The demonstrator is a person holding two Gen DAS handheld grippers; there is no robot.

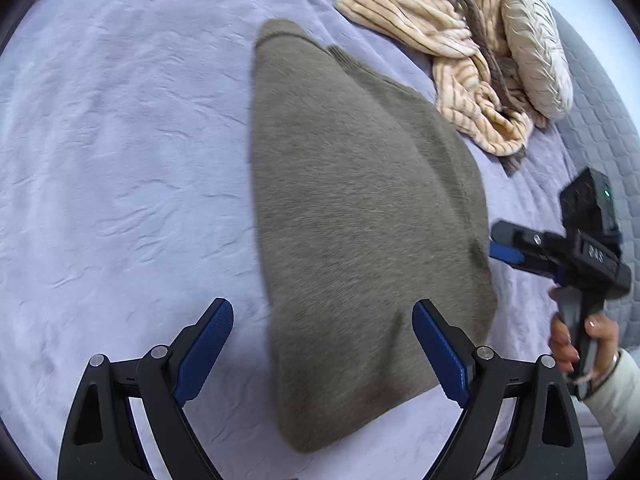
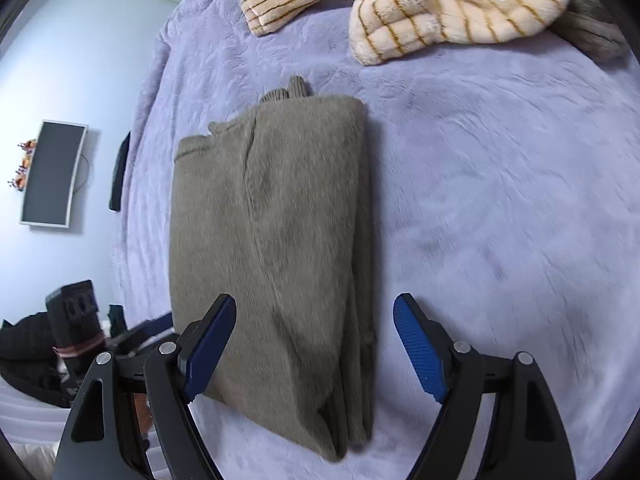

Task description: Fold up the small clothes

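Both tongs (image 1: 323,352) (image 2: 315,347) gape (empty) over folded taupe sweater (image 2: 272,248).

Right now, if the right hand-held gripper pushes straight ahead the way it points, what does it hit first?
Probably the folded grey sweater: the open right hand-held gripper straddles its near end on the lavender blanket. Height above it is unclear.

My right gripper (image 2: 314,344), jaws spread wide, hangs over the near end of the folded grey-brown sweater (image 2: 272,248). Sweater lies lengthwise on the lilac blanket (image 2: 500,200), ribbed cuffs poking out at its far end. Striped cream fleece garments (image 2: 440,8) heaped toward the blanket's far edge. Left gripper (image 2: 136,336) near the sweater's left side; jaws not readable.
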